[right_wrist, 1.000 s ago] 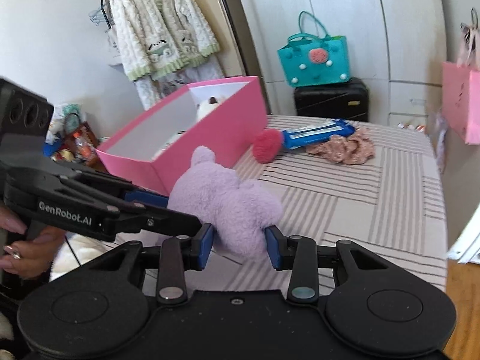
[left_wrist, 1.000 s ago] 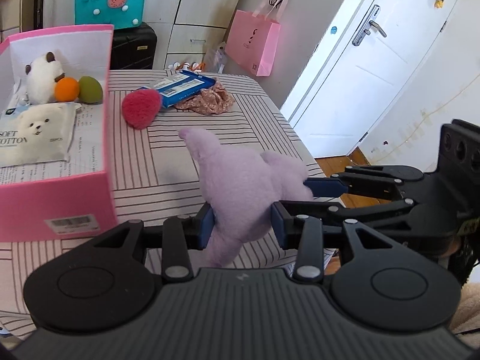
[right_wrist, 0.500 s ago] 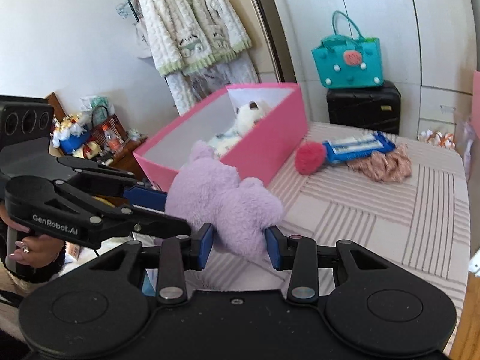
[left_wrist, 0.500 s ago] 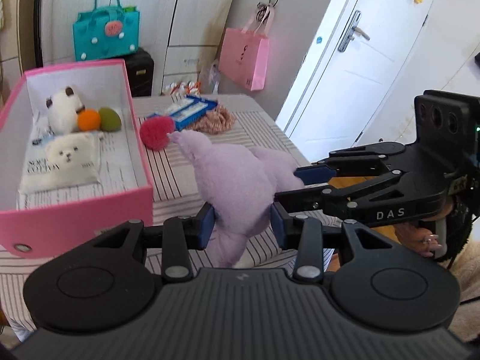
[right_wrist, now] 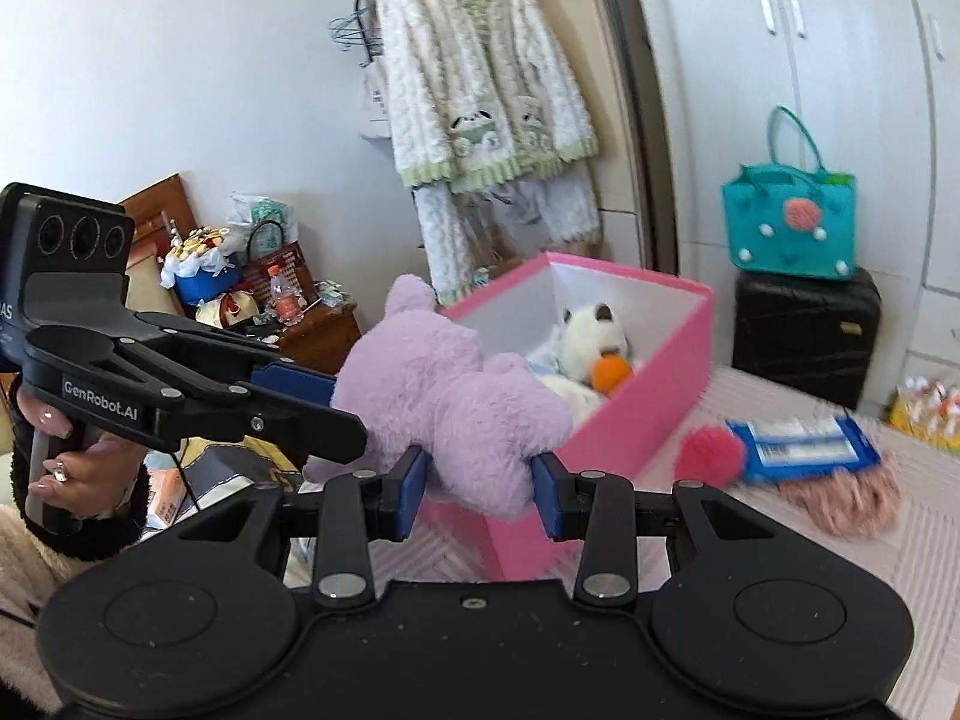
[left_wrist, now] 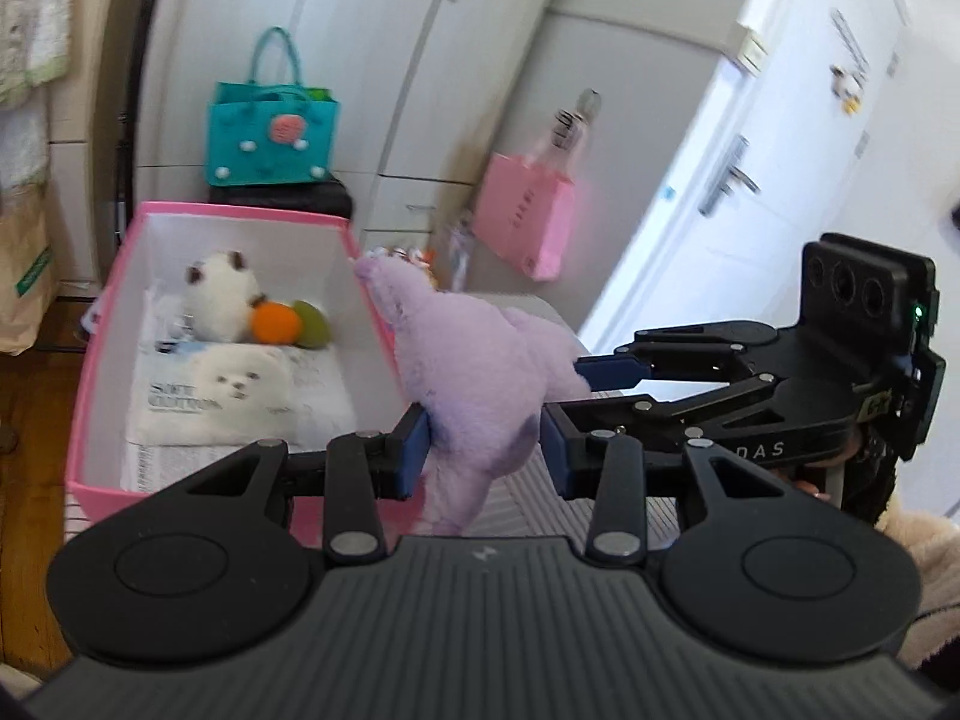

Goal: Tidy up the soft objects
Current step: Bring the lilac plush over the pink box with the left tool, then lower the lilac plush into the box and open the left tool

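Observation:
Both grippers are shut on a purple plush toy (left_wrist: 474, 372) and hold it in the air beside the open pink box (left_wrist: 96, 384). My left gripper (left_wrist: 483, 450) grips its lower part; my right gripper (right_wrist: 477, 483) grips the other side of the plush toy (right_wrist: 444, 396). In the pink box (right_wrist: 648, 408) lie a white plush animal (left_wrist: 219, 294), an orange ball (left_wrist: 275, 324), a green ball (left_wrist: 312, 324) and a pack printed with a white bear (left_wrist: 234, 384). A red pom-pom (right_wrist: 711, 455) lies on the striped table.
A blue packet (right_wrist: 804, 441) and a pink scrunchie (right_wrist: 840, 495) lie on the table (right_wrist: 936, 540) right of the box. A teal bag (right_wrist: 789, 225) stands on a black suitcase (right_wrist: 804, 348). A pink bag (left_wrist: 522, 216) hangs near the white door (left_wrist: 750, 180).
Both grippers have lifted the purple plush higher and carried it left toward the pink box. The box now shows from above, with the plush near its right wall.

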Action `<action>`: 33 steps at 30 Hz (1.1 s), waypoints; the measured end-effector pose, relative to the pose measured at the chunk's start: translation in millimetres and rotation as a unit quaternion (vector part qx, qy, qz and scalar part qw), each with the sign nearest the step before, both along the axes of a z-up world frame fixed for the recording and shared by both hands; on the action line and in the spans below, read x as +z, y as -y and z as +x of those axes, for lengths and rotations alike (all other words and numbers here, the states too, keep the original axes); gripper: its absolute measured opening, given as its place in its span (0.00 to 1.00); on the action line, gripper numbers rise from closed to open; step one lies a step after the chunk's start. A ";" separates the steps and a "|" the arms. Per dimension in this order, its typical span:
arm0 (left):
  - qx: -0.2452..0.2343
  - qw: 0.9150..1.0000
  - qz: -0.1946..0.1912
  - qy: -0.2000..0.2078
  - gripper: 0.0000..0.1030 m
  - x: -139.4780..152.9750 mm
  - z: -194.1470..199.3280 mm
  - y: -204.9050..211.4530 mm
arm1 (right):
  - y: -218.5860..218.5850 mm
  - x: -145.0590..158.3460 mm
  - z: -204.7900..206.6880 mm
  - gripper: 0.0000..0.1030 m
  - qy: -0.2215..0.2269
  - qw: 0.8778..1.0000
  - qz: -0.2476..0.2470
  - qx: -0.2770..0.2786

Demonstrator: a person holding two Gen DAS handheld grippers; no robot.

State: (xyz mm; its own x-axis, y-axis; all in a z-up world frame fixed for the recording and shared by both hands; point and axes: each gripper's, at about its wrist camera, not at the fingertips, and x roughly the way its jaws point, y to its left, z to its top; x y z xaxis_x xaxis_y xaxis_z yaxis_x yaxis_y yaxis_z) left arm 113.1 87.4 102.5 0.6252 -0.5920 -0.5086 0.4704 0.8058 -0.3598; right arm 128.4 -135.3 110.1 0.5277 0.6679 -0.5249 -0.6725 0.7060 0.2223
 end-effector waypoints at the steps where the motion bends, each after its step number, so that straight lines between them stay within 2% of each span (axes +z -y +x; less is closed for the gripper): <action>1: 0.007 1.000 -0.001 -0.002 0.37 -1.3 4.1 -4.7 | -6.2 0.3 7.4 0.41 0.004 1.000 -0.001 0.003; 11: 0.067 0.997 0.020 -0.032 0.36 -11.3 72.6 -41.0 | -65.6 -2.5 64.7 0.38 0.037 0.998 -0.049 0.010; 13: 0.071 0.997 0.025 -0.024 0.36 -19.5 83.8 -44.9 | -72.4 -7.0 79.6 0.38 0.019 0.999 -0.050 0.007; 16: 0.086 0.996 0.026 -0.011 0.36 -29.4 85.4 -46.7 | -73.0 -10.9 101.0 0.38 -0.023 0.999 -0.025 0.003; 22: 0.099 0.994 0.020 -0.043 0.36 -44.3 109.6 -53.1 | -88.1 -22.9 119.2 0.38 -0.041 0.998 -0.037 0.003; 25: 0.101 0.993 0.043 -0.047 0.36 -48.6 119.3 -49.1 | -94.7 -30.8 127.0 0.37 -0.046 0.997 -0.054 -0.001; 29: 0.113 0.988 0.104 -0.010 0.36 -49.8 114.1 -32.8 | -95.6 -35.7 133.1 0.34 -0.043 0.998 -0.054 -0.005; 33: 0.115 0.988 0.100 -0.019 0.36 -53.9 116.1 -35.0 | -93.4 -38.9 137.1 0.34 -0.050 0.997 -0.051 -0.004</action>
State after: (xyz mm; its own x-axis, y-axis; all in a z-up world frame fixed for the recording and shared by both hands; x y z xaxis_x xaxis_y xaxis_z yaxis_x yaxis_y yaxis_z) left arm 229.2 122.4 48.6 0.7100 -0.3220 -0.6263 0.2565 0.9465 -0.1959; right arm 265.4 -41.9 71.2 0.4743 0.6053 -0.6392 -0.6455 0.7329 0.2150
